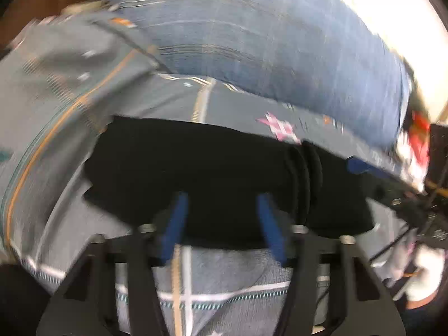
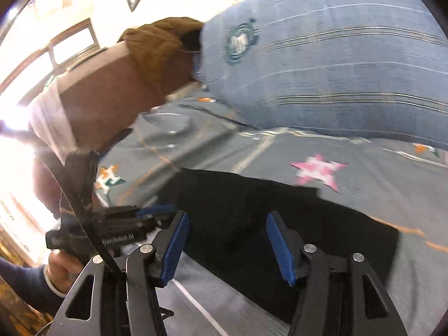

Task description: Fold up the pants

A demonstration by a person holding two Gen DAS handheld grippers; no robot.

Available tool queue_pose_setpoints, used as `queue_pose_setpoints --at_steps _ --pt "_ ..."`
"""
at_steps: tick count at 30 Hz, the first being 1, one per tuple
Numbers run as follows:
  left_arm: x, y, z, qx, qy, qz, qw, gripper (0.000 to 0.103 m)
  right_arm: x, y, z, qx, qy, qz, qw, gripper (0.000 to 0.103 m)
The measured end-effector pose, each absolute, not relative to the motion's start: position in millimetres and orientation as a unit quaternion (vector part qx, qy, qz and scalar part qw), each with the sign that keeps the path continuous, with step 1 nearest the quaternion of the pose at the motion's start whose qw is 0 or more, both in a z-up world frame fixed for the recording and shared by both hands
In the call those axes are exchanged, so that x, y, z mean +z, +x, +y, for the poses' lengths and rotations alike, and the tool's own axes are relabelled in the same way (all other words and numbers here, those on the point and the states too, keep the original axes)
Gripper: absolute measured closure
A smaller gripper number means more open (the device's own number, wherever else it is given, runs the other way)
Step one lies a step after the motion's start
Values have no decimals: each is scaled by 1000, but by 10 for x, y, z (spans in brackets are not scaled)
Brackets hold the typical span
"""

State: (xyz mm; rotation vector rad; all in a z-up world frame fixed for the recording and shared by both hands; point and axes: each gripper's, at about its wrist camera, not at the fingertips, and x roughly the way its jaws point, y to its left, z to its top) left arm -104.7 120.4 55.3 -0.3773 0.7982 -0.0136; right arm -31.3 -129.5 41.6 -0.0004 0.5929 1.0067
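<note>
Grey star-patterned bedding (image 1: 238, 106) is lying under the folded black fabric pants (image 1: 212, 168), with the left gripper (image 1: 222, 198) and the right gripper (image 2: 226, 218) hovering over them, fingers apart, beside a blue-grey striped pillow (image 2: 350, 64).

- Motion blur smears both wrist views; the printed pink star (image 2: 319, 171) on the grey bedspread (image 2: 378, 173) loses its edges, and the round emblem on the blue pillow (image 2: 336, 64) cannot be read.
- The black pants (image 1: 196, 168) show as one dark mass: layers and seams cannot be told apart, and their near edge is hidden behind the left hand-held gripper (image 1: 222, 221).
- In the right wrist view, the right hand-held gripper (image 2: 228, 245) covers the pants' near edge.
- The red and white items (image 1: 417, 145) at the left view's right edge are too blurred to identify.
- Glare washes out the window area (image 2: 42, 64).
</note>
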Motion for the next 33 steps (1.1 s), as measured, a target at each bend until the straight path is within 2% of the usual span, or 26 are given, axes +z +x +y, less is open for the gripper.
queue_pose_setpoints --at_steps 3,8,11,24,33 --pt "467 -1228 1461 11 -252 379 890 45 480 -294 -945 490 -43 281 824 47" --pt "271 -1383 1773 61 -306 378 872 45 507 -185 -444 512 -71 294 804 46" --pt "183 -1378 1894 69 -336 382 858 45 511 -107 -115 521 -95 306 791 37" --pt "20 -1170 1963 89 -352 381 850 44 236 290 1016 517 -214 354 749 34" --pt "-14 -1014 2027 85 -345 368 859 40 -67 464 1494 519 -238 381 727 34"
